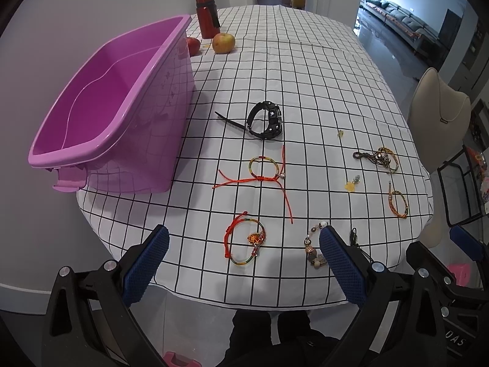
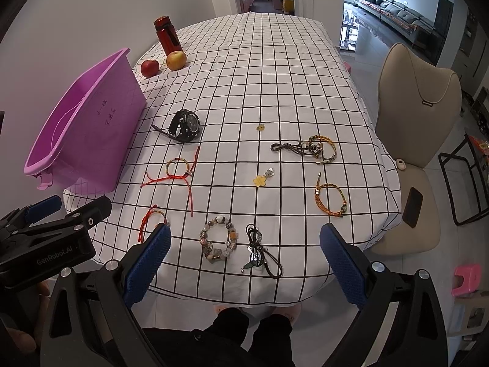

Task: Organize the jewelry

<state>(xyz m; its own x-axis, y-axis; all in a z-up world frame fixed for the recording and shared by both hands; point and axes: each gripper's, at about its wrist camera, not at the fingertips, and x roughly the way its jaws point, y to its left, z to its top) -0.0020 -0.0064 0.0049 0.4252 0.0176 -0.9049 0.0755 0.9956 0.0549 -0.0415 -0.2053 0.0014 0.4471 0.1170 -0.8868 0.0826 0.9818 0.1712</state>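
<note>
Both claws hang spread wide over the near edge of the table, nothing between their blue, dimpled rubber pads. The left gripper [image 1: 244,244] brackets a red-cord bracelet with a heart charm [image 1: 246,241]; the right gripper [image 2: 244,244] brackets a chunky beaded bracelet [image 2: 218,241] and a dark leather cord with a clear pendant [image 2: 259,252]. All three lie flat just inside the hem of the white, black-gridded tablecloth [image 1: 305,85], which drapes over the rounded table edge.

Farther in lie a black wristwatch [image 1: 266,120] on its side, a thin bangle tied with long red string [image 1: 264,172], a yellow flower charm [image 2: 263,179], a small yellow bead [image 2: 260,127], an orange braided bracelet [image 2: 331,198] near the right edge, and a tangle of brown cord and woven bands [image 2: 311,148].

The smooth, translucent purple plastic bin [image 1: 122,107] stands open at the left edge, its latch end overhanging the cloth — well apart from most pieces, nearest the watch. The middle and far half of the cloth is bare, save two apples [image 2: 165,64] and a red bottle [image 2: 165,35] beyond the bin. A beige padded chair [image 2: 412,140] stands close along the right side.
</note>
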